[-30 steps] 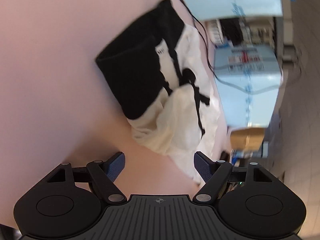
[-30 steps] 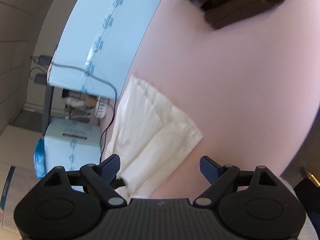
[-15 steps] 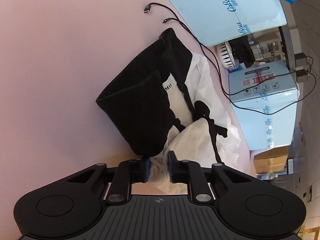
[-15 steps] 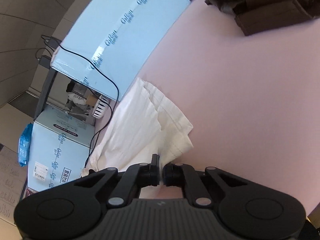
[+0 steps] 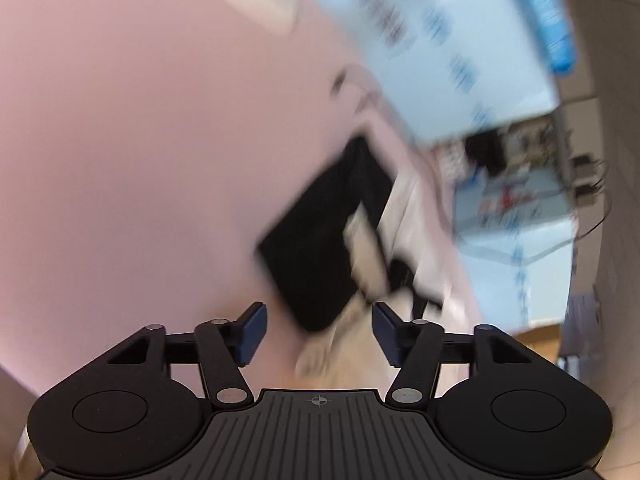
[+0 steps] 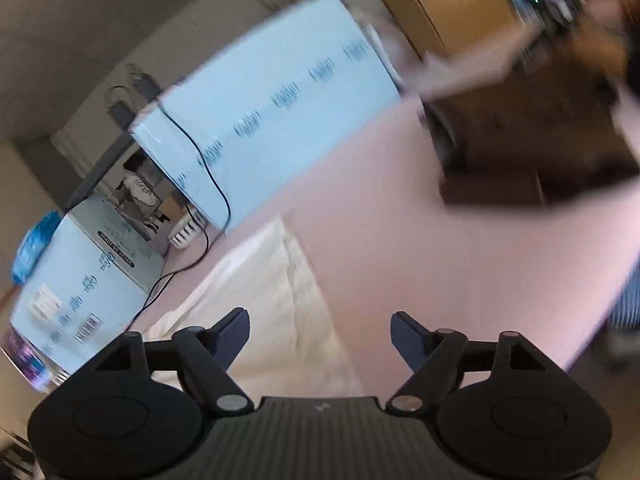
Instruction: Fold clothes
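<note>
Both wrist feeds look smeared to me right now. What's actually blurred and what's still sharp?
Left wrist view: the black and white garment and blue boxes are motion-smeared, the open left claw crisp. Right wrist view: the brown clothes streak, the white cloth softer, the open right claw sharp.

The pink table (image 6: 400, 240) looks smooth and matt. On it the white garment (image 6: 276, 292) is soft, creased cloth, the black garment (image 5: 320, 248) matt cloth (blurred here). The pale blue boxes (image 6: 272, 120) look like printed cardboard, and the right gripper (image 6: 320, 332) is matt black plastic with ribbing.
</note>
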